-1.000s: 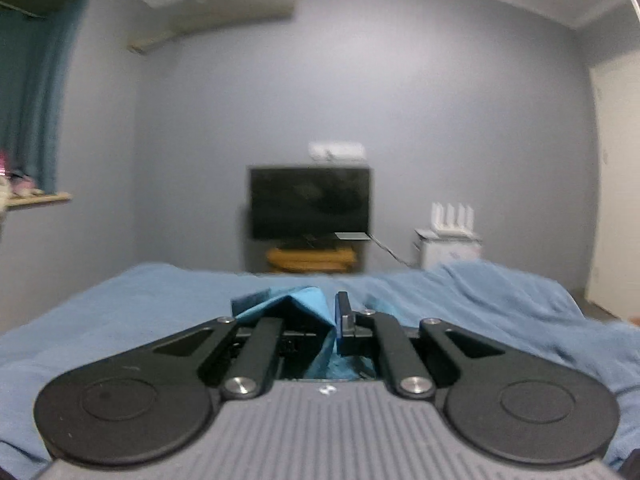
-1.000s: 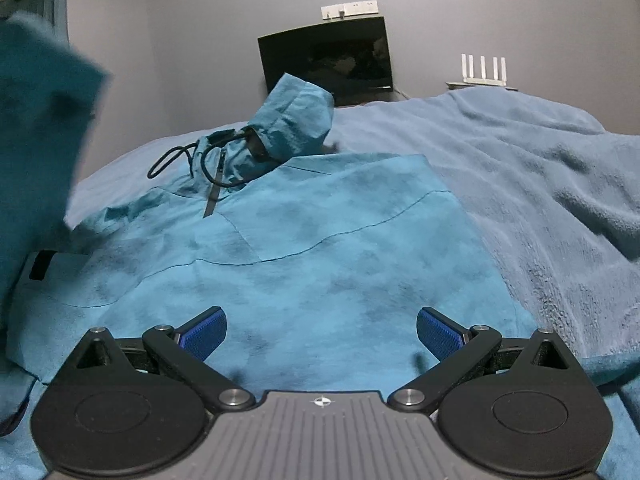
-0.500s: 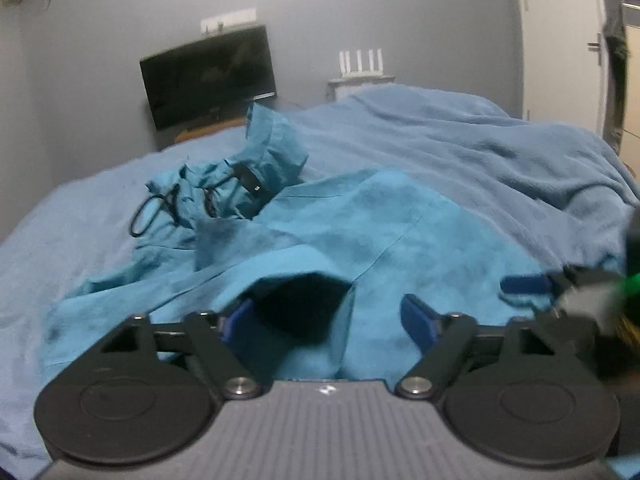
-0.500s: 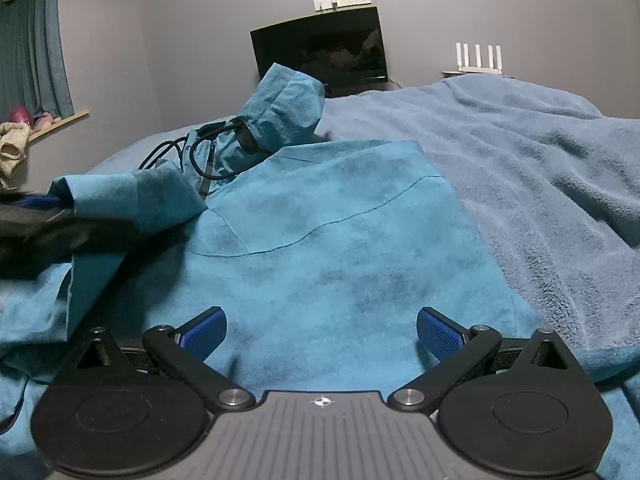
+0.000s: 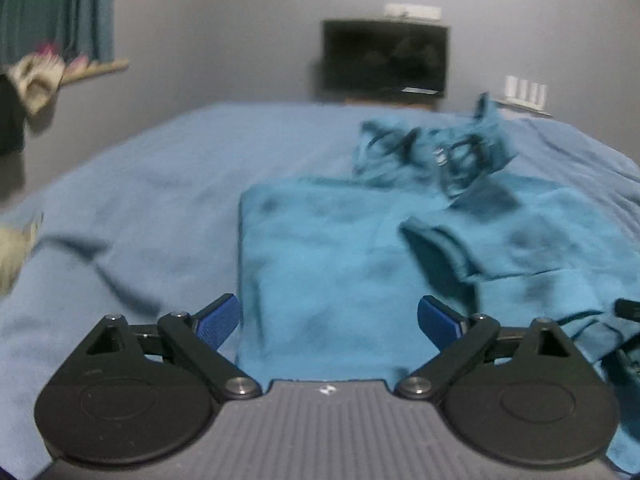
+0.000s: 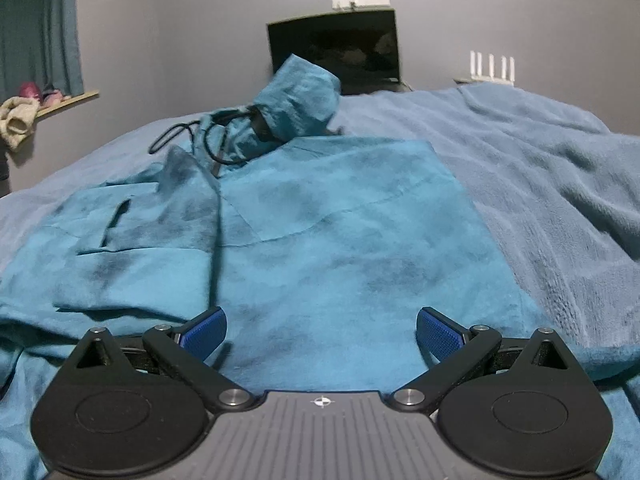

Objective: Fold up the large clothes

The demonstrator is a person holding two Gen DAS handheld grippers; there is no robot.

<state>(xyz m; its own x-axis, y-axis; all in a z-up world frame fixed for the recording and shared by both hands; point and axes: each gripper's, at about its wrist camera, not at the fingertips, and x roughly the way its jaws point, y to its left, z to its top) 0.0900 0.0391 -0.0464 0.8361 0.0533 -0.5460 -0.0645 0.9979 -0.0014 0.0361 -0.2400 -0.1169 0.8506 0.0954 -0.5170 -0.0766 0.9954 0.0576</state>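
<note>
One teal hooded jacket of soft mottled fabric (image 6: 320,240), spread flat across the middle of the blue fleece blanket (image 6: 540,200) covering the bed, hood and black drawcords (image 6: 188,136) bunched toward the far edge. One sleeve folded inward over the body panel, its cuff (image 5: 436,248) lying loose and gaping on top. Left gripper (image 5: 328,320) low over the jacket's left fold edge, jaws opening, nothing pinched between the blue pads. Right gripper (image 6: 320,332) above the near hem, spread wide, holding nothing. Likely trouble, as a judgement: the loose sleeve sliding back out if the next fold drags the body panel; cords snagging a finger near the hood; blanket fleece pinched along with the hem. Count: one jacket, one hood, two grippers, one dark television (image 6: 336,52) against the far wall, one white router (image 6: 492,66) beside it.
</note>
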